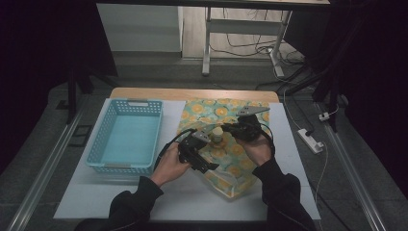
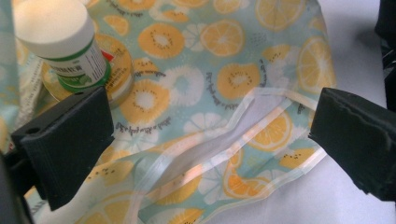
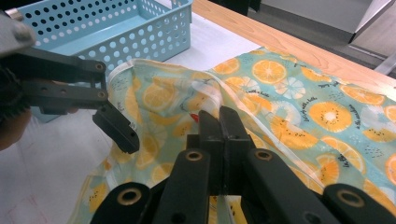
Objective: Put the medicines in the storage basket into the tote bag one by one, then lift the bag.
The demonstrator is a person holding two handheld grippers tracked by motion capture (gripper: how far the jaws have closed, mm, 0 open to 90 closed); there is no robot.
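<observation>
Your right gripper [image 3: 219, 121] has its jaws clamped together on the rim of the fruit-print bag [image 3: 299, 116]; in the right gripper view a thin strip of the bag's clear edge runs between the two black jaws. In the high view that gripper [image 1: 230, 129] sits over the middle of the bag [image 1: 231, 159], with your right hand [image 1: 257, 147] behind it.

Your left gripper [image 2: 210, 140] has its jaws spread wide, nothing pinched. It hangs just over the bag's open edge [image 2: 219, 154], where the clear lip curls up between the two pads without touching either that you can see. In the high view it [image 1: 211, 166] angles toward the bag from the left, held by your left hand [image 1: 169, 166].

A small white bottle [image 2: 63, 44] with a white cap and green label stands upright just past the left jaw, with the bag's print around it. Whether it stands inside the bag or on top of it, you cannot tell. The high view puts the bottle [image 1: 218, 134] between the two grippers.

The bag lies on the white mat [image 1: 183, 192], right of centre. The blue basket [image 1: 127, 137] sits on the mat to its left, close by but apart.
</observation>
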